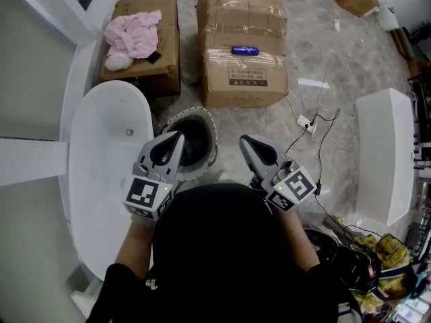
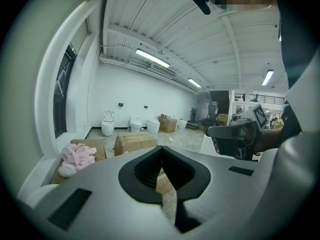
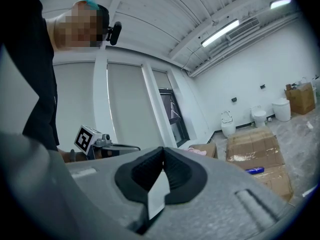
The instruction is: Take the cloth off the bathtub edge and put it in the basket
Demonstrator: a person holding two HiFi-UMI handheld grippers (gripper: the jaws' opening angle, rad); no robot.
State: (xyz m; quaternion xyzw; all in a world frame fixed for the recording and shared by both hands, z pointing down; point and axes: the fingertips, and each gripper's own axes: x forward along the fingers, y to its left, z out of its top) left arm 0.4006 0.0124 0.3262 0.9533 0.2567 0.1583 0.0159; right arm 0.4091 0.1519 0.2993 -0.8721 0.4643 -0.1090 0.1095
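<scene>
A pink cloth (image 1: 131,33) lies bunched on a cardboard box (image 1: 165,52) just past the far end of the white bathtub (image 1: 101,180). The left gripper view also shows the cloth (image 2: 77,156). A round dark basket (image 1: 202,113) with a white frilled rim stands on the floor beside the tub. My left gripper (image 1: 178,137) hangs over the basket's left rim, shut and holding nothing. My right gripper (image 1: 244,140) is just right of the basket, also shut and holding nothing. Both point level toward the boxes, side by side.
A larger taped cardboard box (image 1: 244,59) with a blue object (image 1: 244,50) on top stands behind the basket. A second white tub (image 1: 384,157) lies to the right. A power strip (image 1: 304,121) and cables cross the marble floor; clutter sits at the bottom right.
</scene>
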